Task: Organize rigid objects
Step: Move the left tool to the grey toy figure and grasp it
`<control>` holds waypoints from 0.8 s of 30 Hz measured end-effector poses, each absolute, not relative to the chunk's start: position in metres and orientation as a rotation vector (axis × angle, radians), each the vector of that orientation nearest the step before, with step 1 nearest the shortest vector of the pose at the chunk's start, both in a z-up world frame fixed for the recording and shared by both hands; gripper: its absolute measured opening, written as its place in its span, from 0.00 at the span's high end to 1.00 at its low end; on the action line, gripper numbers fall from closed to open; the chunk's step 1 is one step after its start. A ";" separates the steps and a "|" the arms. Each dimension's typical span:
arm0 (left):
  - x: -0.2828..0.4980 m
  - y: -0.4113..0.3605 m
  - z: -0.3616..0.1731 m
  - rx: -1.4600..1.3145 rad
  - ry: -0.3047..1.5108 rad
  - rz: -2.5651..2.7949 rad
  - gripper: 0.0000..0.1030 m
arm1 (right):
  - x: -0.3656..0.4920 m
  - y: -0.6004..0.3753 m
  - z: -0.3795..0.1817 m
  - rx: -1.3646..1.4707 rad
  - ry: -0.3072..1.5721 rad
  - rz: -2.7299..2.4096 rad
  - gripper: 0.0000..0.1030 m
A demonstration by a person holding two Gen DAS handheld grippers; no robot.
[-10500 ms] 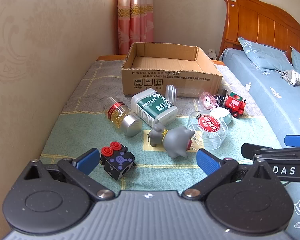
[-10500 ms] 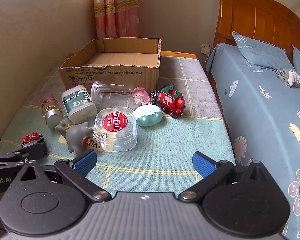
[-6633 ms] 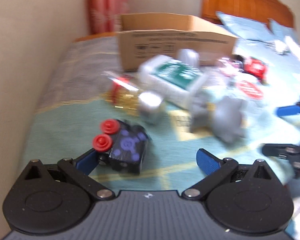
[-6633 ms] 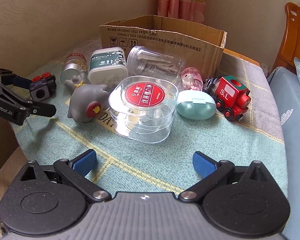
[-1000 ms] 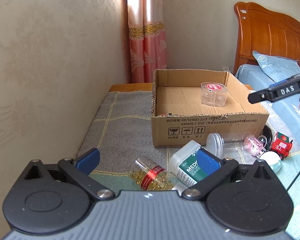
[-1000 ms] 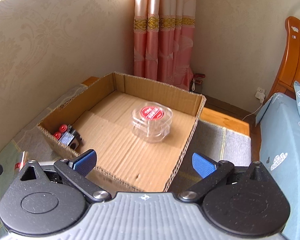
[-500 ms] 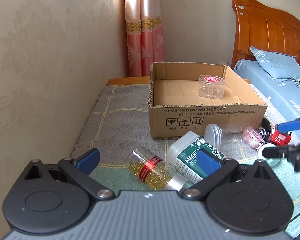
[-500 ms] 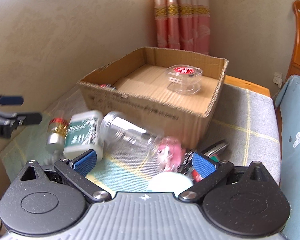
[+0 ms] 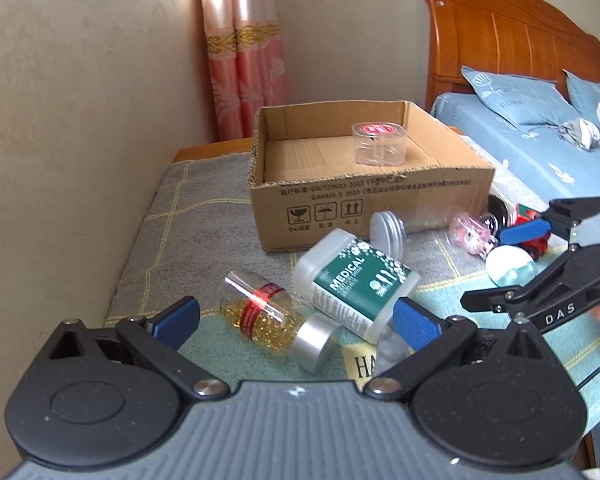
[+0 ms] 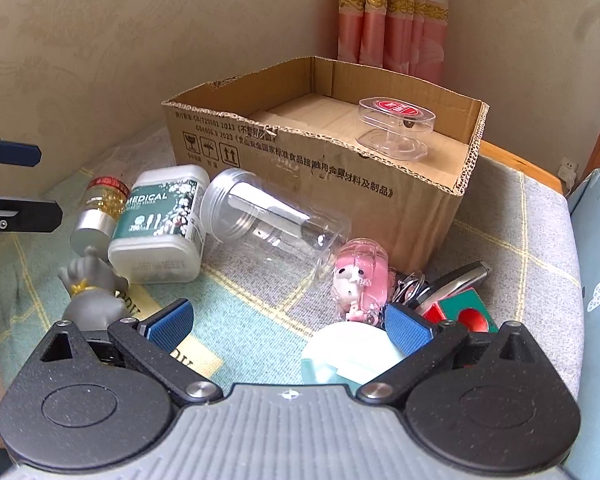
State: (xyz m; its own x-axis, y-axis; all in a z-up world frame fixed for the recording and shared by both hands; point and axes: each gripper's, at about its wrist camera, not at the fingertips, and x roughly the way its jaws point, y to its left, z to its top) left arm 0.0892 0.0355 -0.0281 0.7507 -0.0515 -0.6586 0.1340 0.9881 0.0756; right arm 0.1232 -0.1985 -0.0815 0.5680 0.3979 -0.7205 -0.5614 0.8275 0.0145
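One clear container [image 10: 396,126] inside box [image 10: 320,168]

Open cardboard box [image 10: 308,160] at the back, holding a clear round container [image 10: 396,126] with a red label, upright on the floor. In front, lying on their sides: capsule bottle [image 9: 272,320] with silver cap, white medical bottle [image 10: 158,224] with green label, clear jar [image 10: 276,224]. Nearer: grey figurine [image 10: 90,292], pink charm [image 10: 360,272], mint case [image 10: 352,356], red toy train [image 10: 464,312].
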 end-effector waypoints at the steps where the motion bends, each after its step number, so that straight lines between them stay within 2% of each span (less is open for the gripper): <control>1: 0.088 0.034 -0.029 0.131 0.717 -0.105 0.01 | 0.121 -0.199 -0.082 -0.229 0.787 0.569 0.00; 8: 0.077 0.022 -0.036 0.174 0.729 -0.206 0.01 | 0.102 -0.205 -0.092 -0.191 0.879 0.606 0.00; 16: 0.068 0.012 -0.042 0.131 0.728 -0.395 0.01 | 0.064 -0.206 -0.099 -0.259 0.825 0.513 0.00; 24: 0.074 -0.002 -0.059 0.138 0.774 -0.428 0.03 | 0.049 -0.215 -0.102 -0.207 0.792 0.442 0.00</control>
State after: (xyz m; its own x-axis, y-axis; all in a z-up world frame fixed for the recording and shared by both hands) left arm 0.0740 -0.0018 -0.0590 0.6346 -0.3227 -0.7022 0.4228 0.9056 -0.0341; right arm 0.0488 -0.2153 -0.1023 0.6175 0.3048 -0.7251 -0.4575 0.8891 -0.0158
